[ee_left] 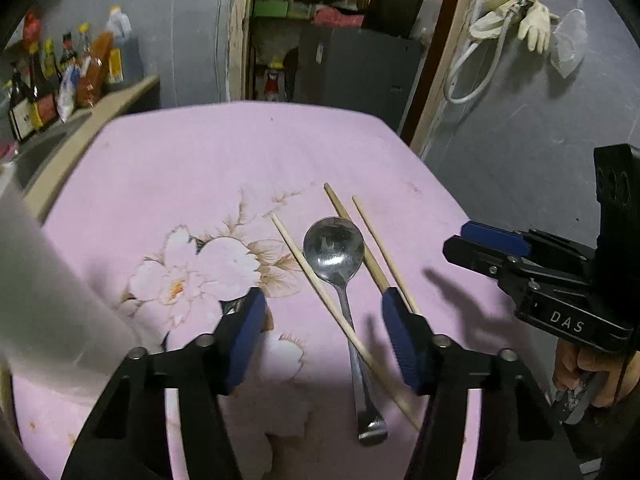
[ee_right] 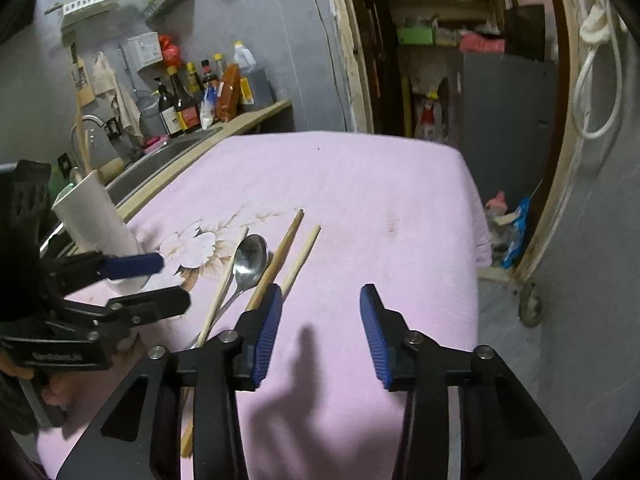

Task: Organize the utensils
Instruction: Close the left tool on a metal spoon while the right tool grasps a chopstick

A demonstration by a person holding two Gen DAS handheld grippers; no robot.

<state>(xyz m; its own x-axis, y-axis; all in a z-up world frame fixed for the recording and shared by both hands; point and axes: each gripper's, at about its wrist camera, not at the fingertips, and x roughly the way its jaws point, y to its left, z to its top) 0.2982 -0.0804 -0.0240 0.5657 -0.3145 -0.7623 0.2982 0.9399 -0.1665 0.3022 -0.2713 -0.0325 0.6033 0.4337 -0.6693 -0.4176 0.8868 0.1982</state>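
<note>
Item: spoon (ee_left: 340, 264), metal, glossy round bowl, slim flat handle. Lies on the desk (ee_left: 200, 168), which is covered in pink cloth with a printed flower. Long axis runs from the bowl, far end, back toward the left gripper (ee_left: 324, 336); the handle passes between its fingers (ee_left: 248, 340).

Item: chopsticks, three, pale wood, thin and straight.
- One chopstick (ee_left: 320, 292) on the flower side of the spoon, crossing over the spoon's handle.
- A thicker chopstick (ee_left: 356, 236) just beyond the spoon's bowl, away from the flower.
- A thinner chopstick (ee_left: 380, 248) beside that, farther from the spoon.

Item: white cylinder (ee_right: 96, 232), smooth, upright, beyond the flower from the spoon; probably the utensil holder, though its mouth is poorly seen.

Left gripper: fingers spread wide, holding nothing, nearer to the spoon, straddling the spoon's handle.

Right gripper (ee_right: 320, 336): fingers wide apart, empty, over bare cloth on the spoon's far side from the flower.
</note>
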